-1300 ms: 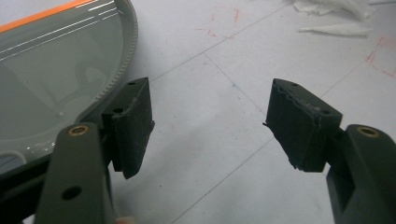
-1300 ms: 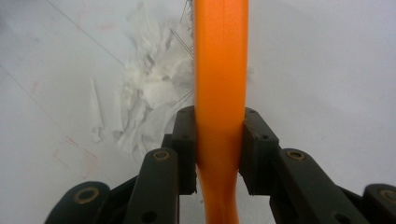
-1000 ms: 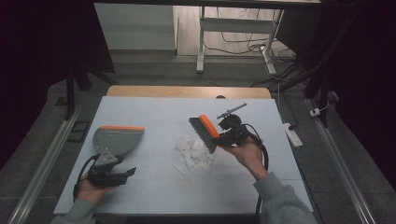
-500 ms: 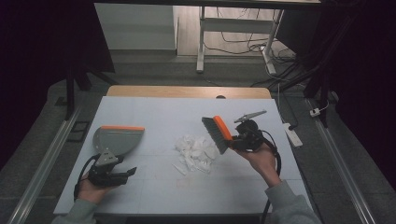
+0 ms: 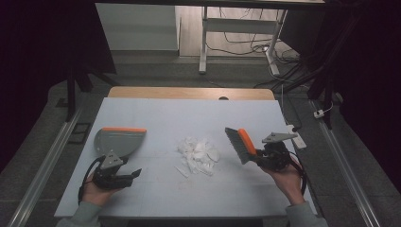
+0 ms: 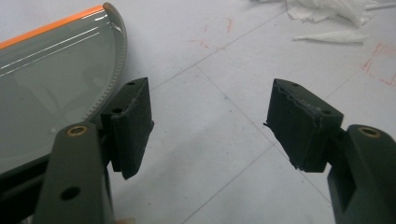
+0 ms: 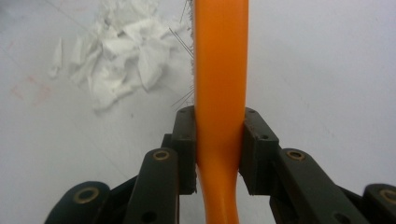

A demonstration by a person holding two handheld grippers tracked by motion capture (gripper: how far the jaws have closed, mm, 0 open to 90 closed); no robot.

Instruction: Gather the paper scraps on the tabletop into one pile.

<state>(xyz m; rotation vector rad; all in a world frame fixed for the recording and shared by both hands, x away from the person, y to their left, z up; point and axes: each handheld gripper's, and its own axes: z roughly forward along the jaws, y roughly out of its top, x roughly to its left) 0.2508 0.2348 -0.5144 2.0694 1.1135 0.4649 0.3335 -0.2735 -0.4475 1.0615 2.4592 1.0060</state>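
A grey dustpan [image 5: 118, 142] with an orange front edge lies on the white table [image 5: 189, 118] at the left. Just in front of it my left gripper [image 5: 132, 176] rests open; in the left gripper view bare table lies between its jaws [image 6: 210, 130], with the dustpan [image 6: 51, 93] to their left. A pile of white paper scraps [image 5: 198, 153] sits mid-table. To the right of the pile my right gripper [image 5: 259, 158] is shut on the orange handle of a brush [image 5: 240, 144]. The right gripper view has the handle [image 7: 219, 70] clamped between the pads [image 7: 219, 149], with the scraps [image 7: 116, 56] at upper left.
A white power strip [image 5: 295, 135] lies at the table's right edge. A wooden strip [image 5: 189, 92] runs along the far edge. Faint red marks [image 6: 215, 32] dot the table surface. Beyond the table stand desk legs [image 5: 203, 42] and loose cables on the floor.
My right gripper has carried the brush to the right and slightly down, from over the paper pile to a spot beside it. The left gripper and the dustpan have stayed put.
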